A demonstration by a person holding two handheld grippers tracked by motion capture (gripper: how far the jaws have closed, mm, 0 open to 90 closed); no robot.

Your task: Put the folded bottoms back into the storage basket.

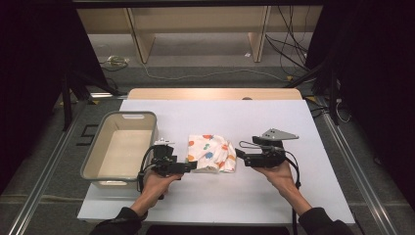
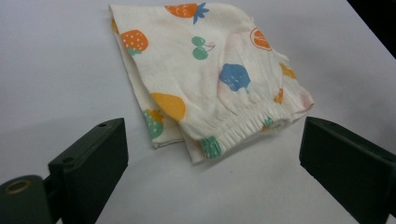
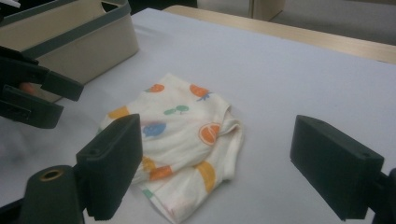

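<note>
A folded white cloth (image 1: 211, 152) printed with coloured fruit lies in the middle of the white table. In the left gripper view the cloth (image 2: 210, 79) shows an elastic gathered edge toward the jaws. My left gripper (image 1: 192, 166) sits just left of the cloth, open, its jaws standing wide apart with nothing between them (image 2: 212, 172). My right gripper (image 1: 240, 155) is just right of the cloth, also open (image 3: 215, 163), and its view shows the cloth (image 3: 180, 140) lying between and beyond its jaws. Neither gripper touches the cloth.
A grey-rimmed beige bin (image 1: 93, 156) stands at the table's left, beside my left hand, and looks empty. The bin (image 3: 70, 42) also appears in the right gripper view behind the other gripper (image 3: 32, 93). Floor cables and wooden furniture legs lie beyond the table's far edge.
</note>
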